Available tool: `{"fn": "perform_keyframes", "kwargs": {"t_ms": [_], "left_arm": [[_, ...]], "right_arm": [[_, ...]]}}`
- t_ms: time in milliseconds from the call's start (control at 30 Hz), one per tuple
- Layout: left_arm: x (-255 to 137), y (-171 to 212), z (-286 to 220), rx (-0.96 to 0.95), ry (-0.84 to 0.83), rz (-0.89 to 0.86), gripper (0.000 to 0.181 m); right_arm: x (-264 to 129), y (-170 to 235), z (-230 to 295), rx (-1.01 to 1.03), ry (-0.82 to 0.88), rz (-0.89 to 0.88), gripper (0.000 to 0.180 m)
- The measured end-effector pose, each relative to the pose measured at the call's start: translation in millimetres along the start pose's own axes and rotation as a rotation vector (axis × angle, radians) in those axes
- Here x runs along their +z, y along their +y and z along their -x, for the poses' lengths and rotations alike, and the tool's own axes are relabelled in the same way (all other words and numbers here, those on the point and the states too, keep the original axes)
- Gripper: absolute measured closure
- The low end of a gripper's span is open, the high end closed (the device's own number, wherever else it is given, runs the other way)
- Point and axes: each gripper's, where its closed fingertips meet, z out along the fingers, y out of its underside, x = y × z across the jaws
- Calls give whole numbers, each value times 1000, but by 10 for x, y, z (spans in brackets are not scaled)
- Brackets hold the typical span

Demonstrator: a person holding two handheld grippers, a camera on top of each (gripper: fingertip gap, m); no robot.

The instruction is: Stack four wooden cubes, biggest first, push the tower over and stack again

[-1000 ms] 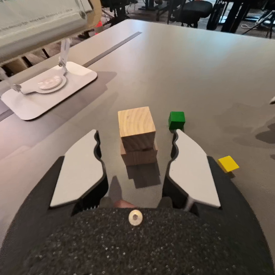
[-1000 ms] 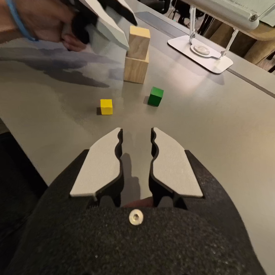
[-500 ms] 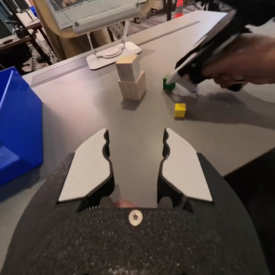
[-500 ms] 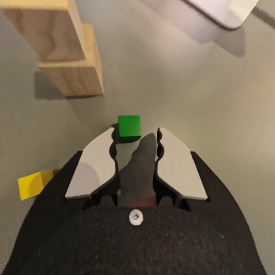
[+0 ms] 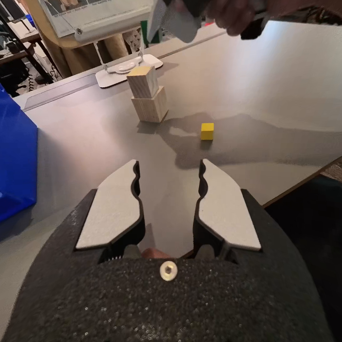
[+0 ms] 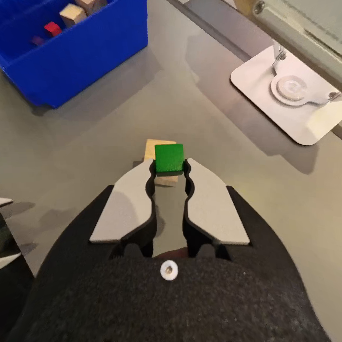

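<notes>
On the grey table (image 5: 240,77) 2 plain wooden cubes (image 5: 148,96) stand stacked upright, smaller on larger, slightly twisted. The right gripper (image 6: 169,162) pinches the green cube (image 6: 169,157), level, above them. The yellow cube (image 5: 207,131) sits apart. The left gripper (image 5: 169,166) gapes wide, empty.

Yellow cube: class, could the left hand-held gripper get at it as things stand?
Probably yes: the left hand-held gripper is open and empty, and bare table lies between it and the yellow cube.

Two stacked wooden cubes (image 5: 148,96), yellow cube (image 5: 207,131) beside, left tool (image 5: 169,164) open
</notes>
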Motion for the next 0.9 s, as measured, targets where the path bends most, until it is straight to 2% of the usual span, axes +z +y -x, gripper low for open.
{"fn": "perform_keyframes", "kwargs": {"t_ms": [167, 333, 400, 500, 567, 633, 700, 767, 900], "left_arm": [[38, 5, 20, 40, -24, -2, 121], [46, 53, -31, 48, 3, 12, 121], [57, 62, -29, 52, 6, 15, 120], [69, 81, -5, 43, 7, 23, 120], [69, 89, 18, 31, 8, 27, 120], [65, 84, 48, 24, 3, 27, 120], [60, 76, 75, 21, -4, 25, 120], [60, 75, 85, 18, -6, 25, 120], [92, 107, 52, 21, 3, 40, 120]], "right_arm": [[235, 4, 89, 31, 34, 111, 151], [330, 96, 116, 58, 30, 139, 151], [320, 104, 169, 74, -6, 129, 142], [177, 69, 99, 61, 54, 83, 129], [-56, 1, 97, 30, 84, 3, 130], [-302, 28, 350, -47, -6, -72, 133], [-448, 293, 641, -183, -89, -66, 133], [-422, 762, 782, -269, -98, 54, 129], [-174, 1384, 835, -276, -43, 180, 128]]}}
